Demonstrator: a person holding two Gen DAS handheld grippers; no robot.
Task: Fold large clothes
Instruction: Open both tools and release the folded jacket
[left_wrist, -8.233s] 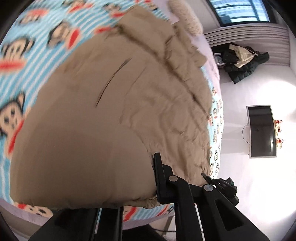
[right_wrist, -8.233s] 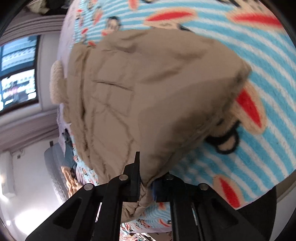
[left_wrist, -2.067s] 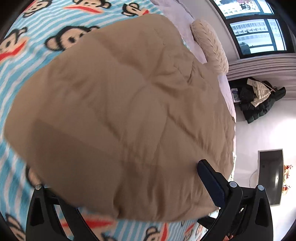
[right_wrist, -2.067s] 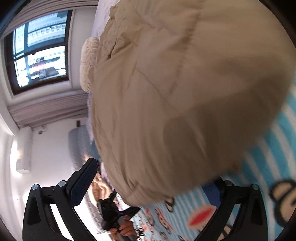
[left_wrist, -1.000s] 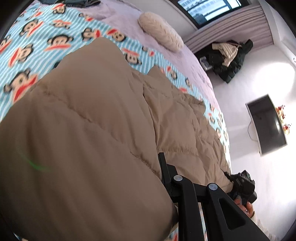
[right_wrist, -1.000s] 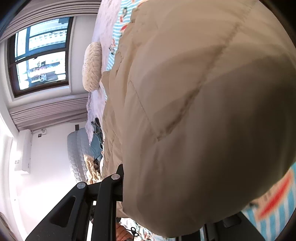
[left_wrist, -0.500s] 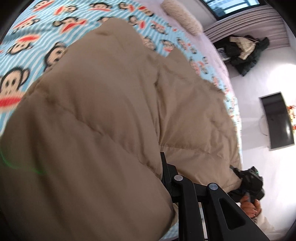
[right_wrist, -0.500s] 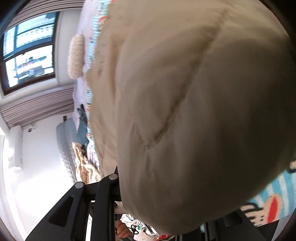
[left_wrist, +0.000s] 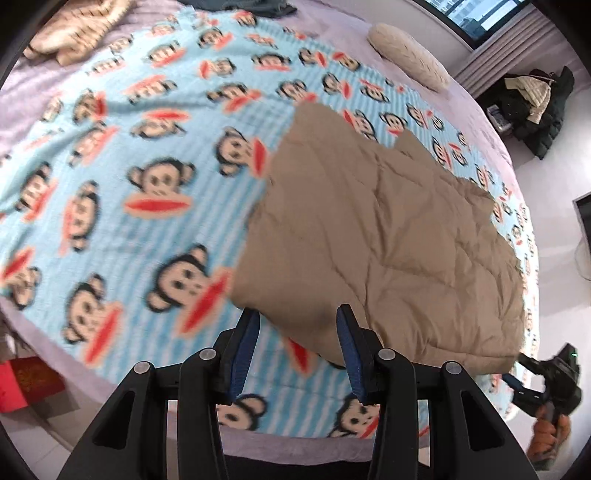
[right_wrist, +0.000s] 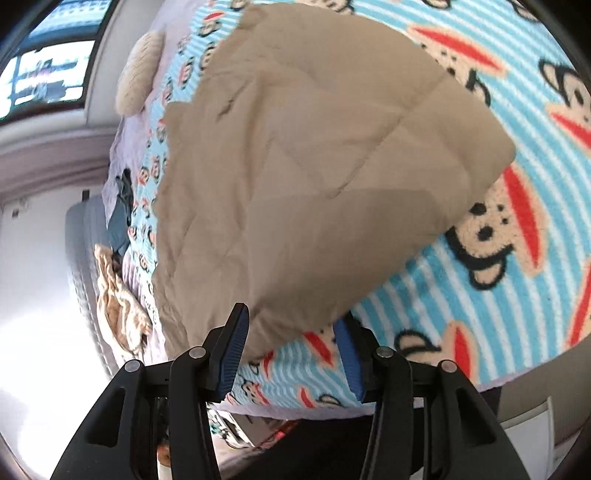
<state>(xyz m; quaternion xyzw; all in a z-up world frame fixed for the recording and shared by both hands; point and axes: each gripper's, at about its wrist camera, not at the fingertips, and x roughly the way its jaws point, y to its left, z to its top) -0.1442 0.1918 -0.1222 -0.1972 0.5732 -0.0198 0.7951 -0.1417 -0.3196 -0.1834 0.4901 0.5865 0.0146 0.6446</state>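
A tan quilted coat (left_wrist: 384, 236) lies folded flat on the monkey-print blanket (left_wrist: 147, 177) of a bed. My left gripper (left_wrist: 297, 334) hovers over the coat's near left corner. Its jaws are opening; the corner shows between the blue pads (left_wrist: 243, 347), which do not press on it. In the right wrist view the same coat (right_wrist: 314, 166) fills the middle. My right gripper (right_wrist: 291, 341) is at the coat's near edge, its jaws opening, with the hem loose between them. The right gripper (left_wrist: 543, 376) also shows in the left view, held by a hand at the coat's near right corner.
A cream pillow (left_wrist: 406, 62) lies at the bed's far side, and a crumpled beige cloth (left_wrist: 74, 29) at the far left. Dark clothes (left_wrist: 535, 103) are piled on the floor by the curtain. A red box (left_wrist: 22, 380) stands below the bed's near edge (left_wrist: 295, 446).
Both grippers were shut on the coat, holding it lifted close to the cameras. Now the coat lies flat on the blanket, both pairs of jaws have opened off it, and both hands have drawn back.
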